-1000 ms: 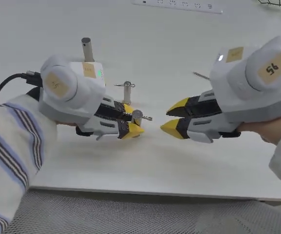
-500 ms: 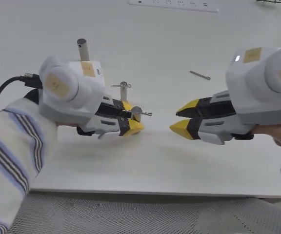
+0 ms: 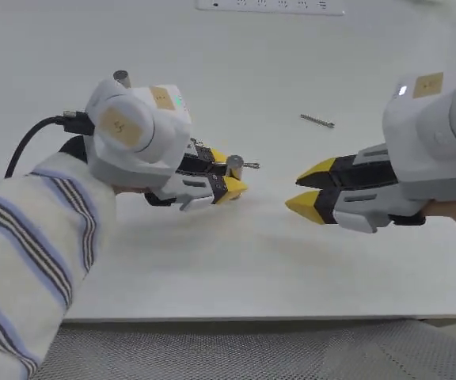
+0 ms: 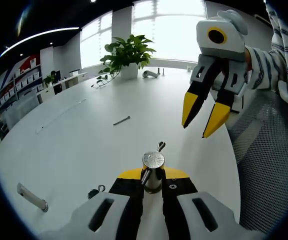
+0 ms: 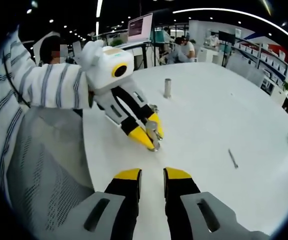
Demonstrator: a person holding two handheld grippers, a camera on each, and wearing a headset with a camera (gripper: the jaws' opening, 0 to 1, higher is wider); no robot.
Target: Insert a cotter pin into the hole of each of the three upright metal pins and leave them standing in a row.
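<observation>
- Work surface: a white, matte table (image 3: 236, 261) with a curved near edge; grey mesh (image 3: 212, 352) shows below that edge in the head view
- Left gripper (image 3: 228, 176): clenched on a short metal pin (image 3: 234, 163), gripped by its shaft between the yellow tips, its round head clear of the jaws; it is held low over the table, and contact with the surface cannot be told
- Cotter pin (image 4: 160, 146): a thin wire piece that sticks out sideways from the held pin just under its head
- Right gripper (image 3: 294, 192): released, jaws apart with nothing between them, pointing at the left gripper from near by, the two apart
- Second metal pin (image 5: 167, 87): upright on the table beyond the left gripper, well apart from the held one
- Loose slender pin (image 3: 317, 120): flat on the bare surface beyond the right gripper
- Short cylinder (image 4: 31, 196): on its side near the table edge in the left gripper view
- Power strip (image 3: 269, 5): white, along the far side of the table
- Striped sleeve (image 3: 30, 253) and black cable (image 3: 26, 146): behind the left gripper
- Room: a potted plant (image 4: 129, 50) on the far end of the table before bright windows (image 4: 169, 25); a lit screen (image 5: 140, 27), seated people and ceiling light strips in the right gripper view
</observation>
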